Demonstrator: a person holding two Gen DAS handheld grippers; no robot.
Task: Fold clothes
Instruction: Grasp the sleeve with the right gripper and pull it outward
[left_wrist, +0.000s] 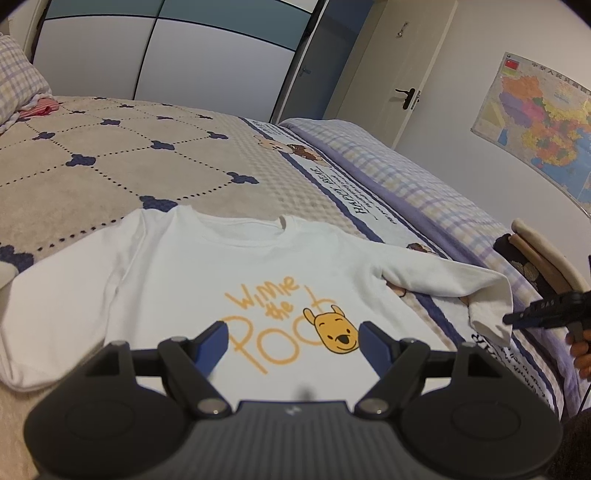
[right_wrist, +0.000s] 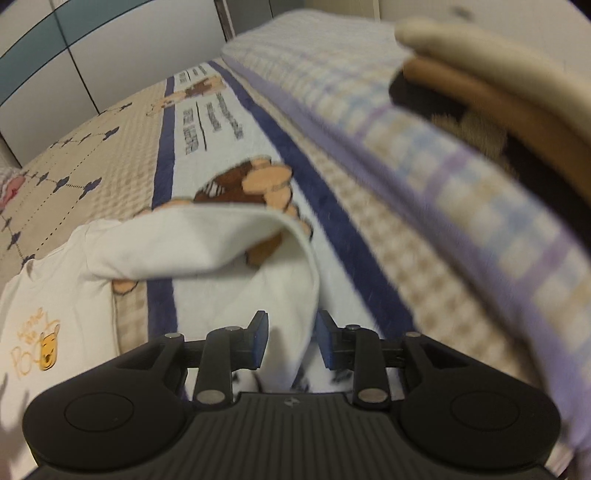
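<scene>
A white long-sleeved shirt (left_wrist: 221, 266) with an orange bear print (left_wrist: 338, 334) lies face up on the bed, collar away from me. My left gripper (left_wrist: 291, 332) hovers open over the print, with nothing between its fingers. The shirt's right sleeve (left_wrist: 443, 280) stretches towards the bed's edge, its cuff folded back. In the right wrist view that sleeve (right_wrist: 207, 243) arches up and its end hangs down between the blue pads of my right gripper (right_wrist: 291, 332). The pads stand apart beside the cloth without pinching it. From the left wrist view, the right gripper (left_wrist: 513, 318) sits just beside the cuff.
The bed has a beige quilted cover (left_wrist: 110, 158) with a bear-print border and a plaid duvet (left_wrist: 406, 173) rolled along its right side. A chair back (left_wrist: 546, 251) stands close on the right. A pillow (left_wrist: 18, 81) lies far left; wardrobe (left_wrist: 184, 55), door (left_wrist: 399, 74) and wall map (left_wrist: 535, 118) are behind.
</scene>
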